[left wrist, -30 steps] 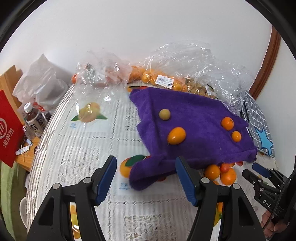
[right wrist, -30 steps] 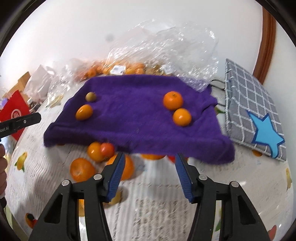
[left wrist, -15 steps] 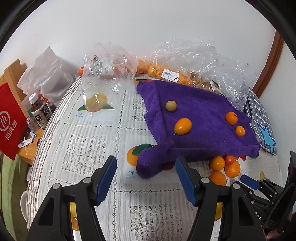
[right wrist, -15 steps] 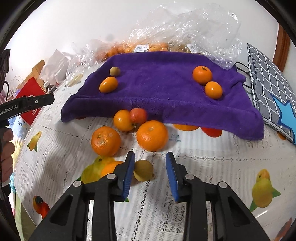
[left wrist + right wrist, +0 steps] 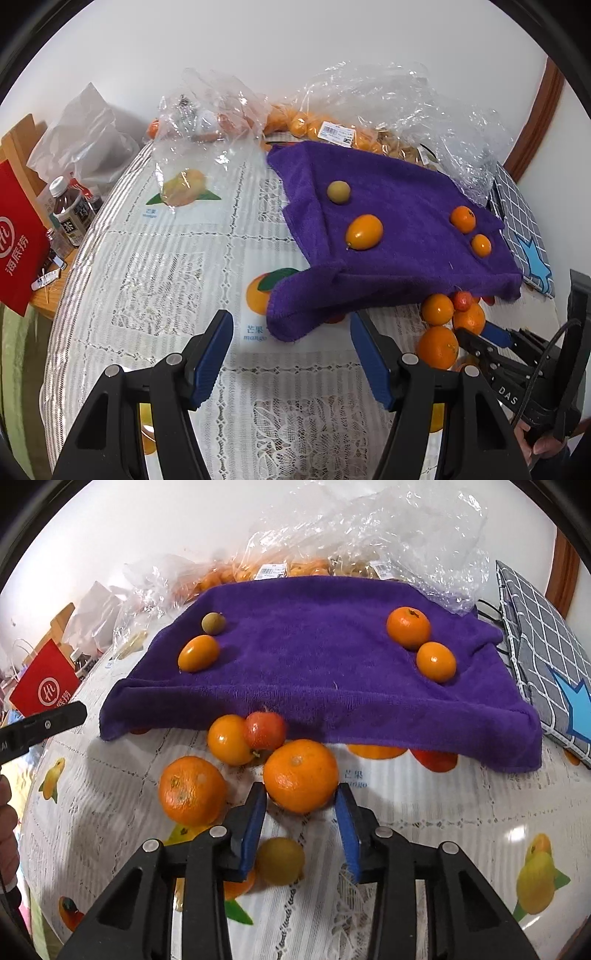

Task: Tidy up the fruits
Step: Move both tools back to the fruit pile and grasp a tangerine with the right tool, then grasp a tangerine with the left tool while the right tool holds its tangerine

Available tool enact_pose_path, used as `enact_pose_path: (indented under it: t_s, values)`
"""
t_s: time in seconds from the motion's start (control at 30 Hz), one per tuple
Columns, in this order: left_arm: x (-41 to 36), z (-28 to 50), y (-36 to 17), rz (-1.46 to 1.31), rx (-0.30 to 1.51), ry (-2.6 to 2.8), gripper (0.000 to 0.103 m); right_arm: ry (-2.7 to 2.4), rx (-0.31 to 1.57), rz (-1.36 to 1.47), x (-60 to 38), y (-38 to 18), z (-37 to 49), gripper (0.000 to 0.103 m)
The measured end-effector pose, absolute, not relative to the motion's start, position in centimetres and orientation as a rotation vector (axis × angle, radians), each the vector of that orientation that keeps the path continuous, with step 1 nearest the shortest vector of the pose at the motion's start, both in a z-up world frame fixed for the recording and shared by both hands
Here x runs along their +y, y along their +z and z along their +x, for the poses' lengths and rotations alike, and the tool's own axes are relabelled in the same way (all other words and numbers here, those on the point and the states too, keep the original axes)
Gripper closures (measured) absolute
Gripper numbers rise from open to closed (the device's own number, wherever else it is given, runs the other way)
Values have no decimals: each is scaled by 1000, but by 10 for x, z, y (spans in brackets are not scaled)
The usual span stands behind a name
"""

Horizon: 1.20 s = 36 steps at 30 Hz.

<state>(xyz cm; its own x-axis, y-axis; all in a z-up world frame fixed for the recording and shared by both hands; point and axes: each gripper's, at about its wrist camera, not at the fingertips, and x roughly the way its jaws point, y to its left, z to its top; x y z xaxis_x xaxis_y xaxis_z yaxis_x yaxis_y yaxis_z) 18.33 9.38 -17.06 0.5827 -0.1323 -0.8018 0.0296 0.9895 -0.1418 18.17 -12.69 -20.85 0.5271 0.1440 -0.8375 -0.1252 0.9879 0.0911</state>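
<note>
A purple towel point(image 5: 332, 657) lies on the table with several small fruits on it: a kumquat point(image 5: 198, 652), a longan point(image 5: 213, 623) and two small oranges point(image 5: 408, 627). Loose fruit lies at its front edge. My right gripper point(image 5: 301, 799) is open, its fingertips on either side of the near edge of a big mandarin point(image 5: 300, 775); a small yellow fruit point(image 5: 280, 861) lies between the fingers lower down. A second mandarin point(image 5: 192, 790) sits to the left. My left gripper point(image 5: 291, 332) is open and empty, near the towel's front left corner point(image 5: 295, 317).
Clear plastic bags of fruit point(image 5: 369, 110) lie behind the towel. A grey checked pouch with a blue star point(image 5: 546, 646) lies at the right. Bottles point(image 5: 68, 218) and a red sign point(image 5: 18, 243) stand off the left edge. The lace tablecloth point(image 5: 155, 280) covers the table.
My right gripper moved down and forward to the loose fruit at the towel's front edge and narrowed around the big mandarin. My left gripper drew back a little.
</note>
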Motion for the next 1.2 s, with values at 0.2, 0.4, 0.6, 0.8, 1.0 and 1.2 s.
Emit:
enact_pose_path:
  t_s: [0.2,0.4,0.6,0.8,1.0,1.2]
  values:
    - [91,182,-175,-112,956,-98,39,168,984,10,-128,-209,182,65]
    - [79,180,-176,-148,963,-149,39,160,969,21,-139,-200,172,65]
    - [48,182,-181,-153,987,-235,39,135,940,20,-155,-187,161,65]
    - [14,184,-189,-155,1029,-339,39,108,930,40,-179,-182,153,65]
    - [-12,189,-201,-139,1093,-390,39,83,924,63,-204,-182,146,65]
    - [-26,187,-208,-77,1106,-366,39,61,927,80,-221,-184,143,65]
